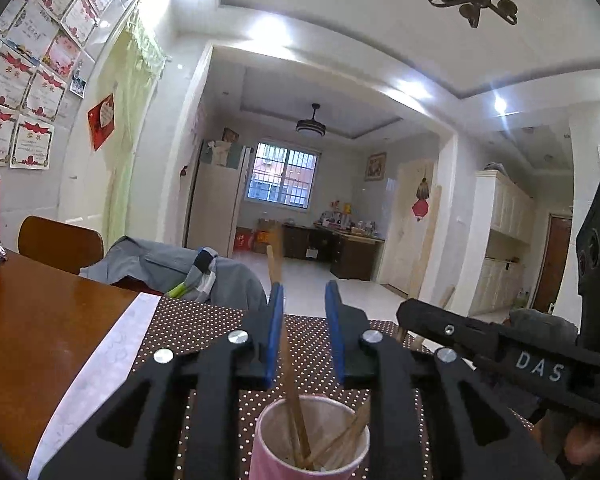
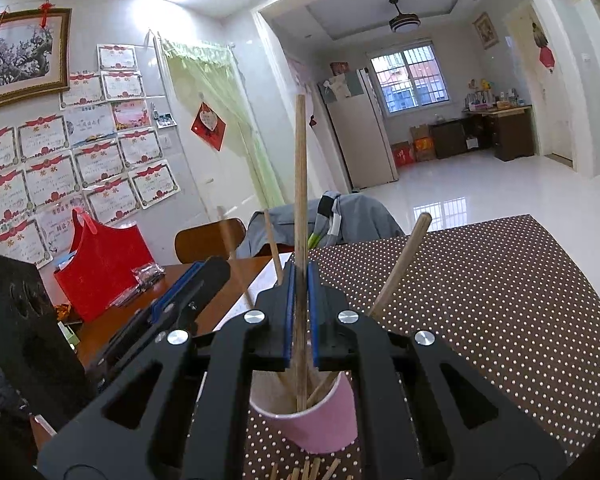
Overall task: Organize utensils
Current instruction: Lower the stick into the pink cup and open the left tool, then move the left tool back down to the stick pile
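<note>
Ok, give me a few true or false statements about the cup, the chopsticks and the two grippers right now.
1. The right gripper is shut on a chopstick standing upright over the pink cup. True.
2. The pink cup is empty. False: several chopsticks already stand in it.
3. The left gripper has its jaws apart. True: one chopstick leans against its left pad.
4. The cup stands on bare wood. False: it stands on the dotted brown mat.
5. More chopsticks lie on the mat in front of the cup. True.
</note>
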